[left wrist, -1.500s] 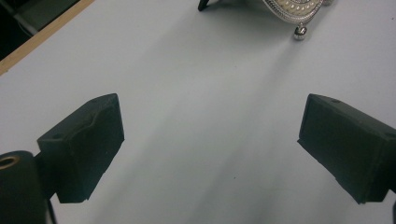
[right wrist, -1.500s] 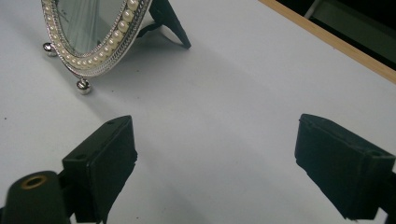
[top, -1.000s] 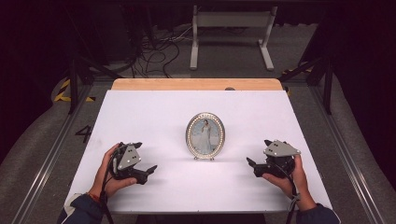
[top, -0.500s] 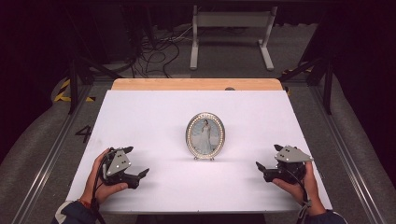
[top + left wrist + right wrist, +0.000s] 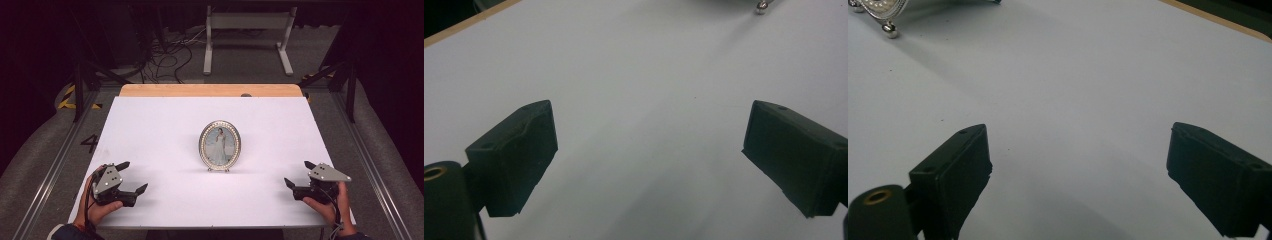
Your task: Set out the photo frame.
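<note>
An oval silver picture frame (image 5: 219, 145) with a portrait stands upright near the middle of the white table (image 5: 165, 130). My left gripper (image 5: 132, 176) rests near the front left corner, open, nothing between its jaws. My right gripper (image 5: 299, 174) sits near the front right corner, also open and empty. In the left gripper view (image 5: 649, 145) the jaws are spread wide over bare white surface, with a ball foot (image 5: 762, 6) of the frame at the top edge. The right gripper view (image 5: 1075, 165) shows spread jaws and the frame's base (image 5: 879, 9) at the top left.
A wooden strip (image 5: 210, 90) edges the table's far side. Beyond it are a white stand (image 5: 249, 30) and cables (image 5: 170, 47) on the floor. Metal rails run along both sides of the table.
Both grippers have drawn back toward the front edge and outward toward the table's corners. The picture frame has not moved.
</note>
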Tool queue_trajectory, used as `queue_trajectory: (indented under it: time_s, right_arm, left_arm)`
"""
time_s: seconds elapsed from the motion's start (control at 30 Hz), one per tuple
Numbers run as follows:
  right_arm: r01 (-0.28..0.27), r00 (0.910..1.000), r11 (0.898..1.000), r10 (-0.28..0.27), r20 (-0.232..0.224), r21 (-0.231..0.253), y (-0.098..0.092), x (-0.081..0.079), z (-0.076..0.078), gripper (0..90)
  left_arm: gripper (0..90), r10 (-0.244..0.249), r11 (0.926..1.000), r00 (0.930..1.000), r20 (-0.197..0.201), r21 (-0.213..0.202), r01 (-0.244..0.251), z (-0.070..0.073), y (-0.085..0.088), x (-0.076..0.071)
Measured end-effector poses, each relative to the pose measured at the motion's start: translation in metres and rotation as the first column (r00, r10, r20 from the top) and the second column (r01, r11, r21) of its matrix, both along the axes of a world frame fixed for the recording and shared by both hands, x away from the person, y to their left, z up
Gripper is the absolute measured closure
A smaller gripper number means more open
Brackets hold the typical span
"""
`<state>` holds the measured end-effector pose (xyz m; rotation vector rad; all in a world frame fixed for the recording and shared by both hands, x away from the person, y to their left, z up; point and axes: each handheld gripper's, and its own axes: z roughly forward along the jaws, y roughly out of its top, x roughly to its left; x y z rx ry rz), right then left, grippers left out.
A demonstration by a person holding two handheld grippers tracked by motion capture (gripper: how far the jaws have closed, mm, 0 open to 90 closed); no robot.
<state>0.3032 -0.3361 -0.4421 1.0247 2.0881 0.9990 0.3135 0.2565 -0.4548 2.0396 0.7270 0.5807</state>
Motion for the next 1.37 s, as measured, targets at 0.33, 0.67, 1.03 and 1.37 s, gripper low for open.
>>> queue_trajectory:
  time_s: [0.33,0.67,1.03,1.37]
  right_arm:
    - [0.022,0.9996,0.999,-0.023,0.017,0.046,-0.0043,-0.0032,-0.0054,10.6]
    - [0.017,0.9988,0.999,-0.019,0.045,0.047,-0.0022,-0.0057,-0.0033,10.2]
    - [0.031,0.9982,0.997,-0.034,0.049,0.065,-0.0087,-0.0049,-0.0006,9.2]
    - [0.037,0.9991,0.998,-0.037,0.019,0.043,-0.0027,-0.0009,-0.0052,6.7]
  left_arm:
    - [7.3,0.005,0.9995,0.9999,-0.015,-0.032,-0.006,-0.0045,0.0017,0.0013]
    - [7.3,0.019,0.9975,0.9997,-0.014,-0.067,-0.02,-0.0037,0.0054,0.0026]
    - [5.9,0.033,0.9965,0.9992,-0.021,-0.076,-0.035,-0.0036,0.0074,0.0035]
    - [5.6,0.026,0.998,0.9992,-0.03,-0.056,-0.028,-0.0039,0.0036,0.0056]
